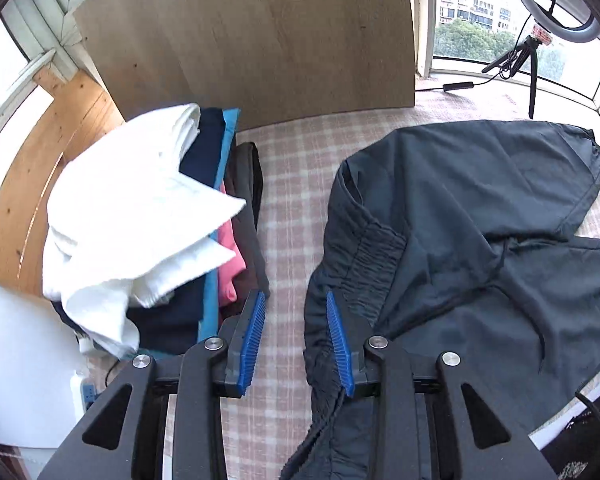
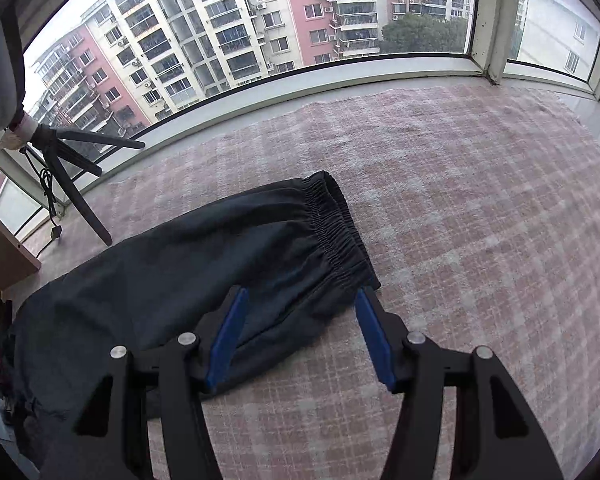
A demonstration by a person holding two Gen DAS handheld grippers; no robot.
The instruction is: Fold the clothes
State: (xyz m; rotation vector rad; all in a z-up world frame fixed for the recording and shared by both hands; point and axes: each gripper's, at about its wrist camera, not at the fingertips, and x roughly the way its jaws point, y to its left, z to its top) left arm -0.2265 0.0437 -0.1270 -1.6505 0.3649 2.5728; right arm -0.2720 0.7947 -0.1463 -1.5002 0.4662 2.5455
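Dark grey trousers [image 1: 480, 208] lie spread on a pink checked cloth [image 1: 292, 184]. In the left wrist view their gathered elastic waistband [image 1: 374, 264] is at the near left edge. My left gripper [image 1: 296, 300] is open; its right blue pad sits over the waistband edge and its left pad over bare cloth. In the right wrist view one trouser leg [image 2: 180, 280] lies flat and ends in an elastic cuff [image 2: 336, 232]. My right gripper [image 2: 300, 294] is open just above that leg near the cuff, holding nothing.
A pile of folded clothes [image 1: 140, 224], white on top of navy, blue and pink, lies left of the trousers. A wooden board [image 1: 252, 40] stands behind. A black tripod [image 2: 72, 168] with a ring light stands by the window sill [image 2: 340, 76]. Checked cloth [image 2: 480, 220] stretches to the right.
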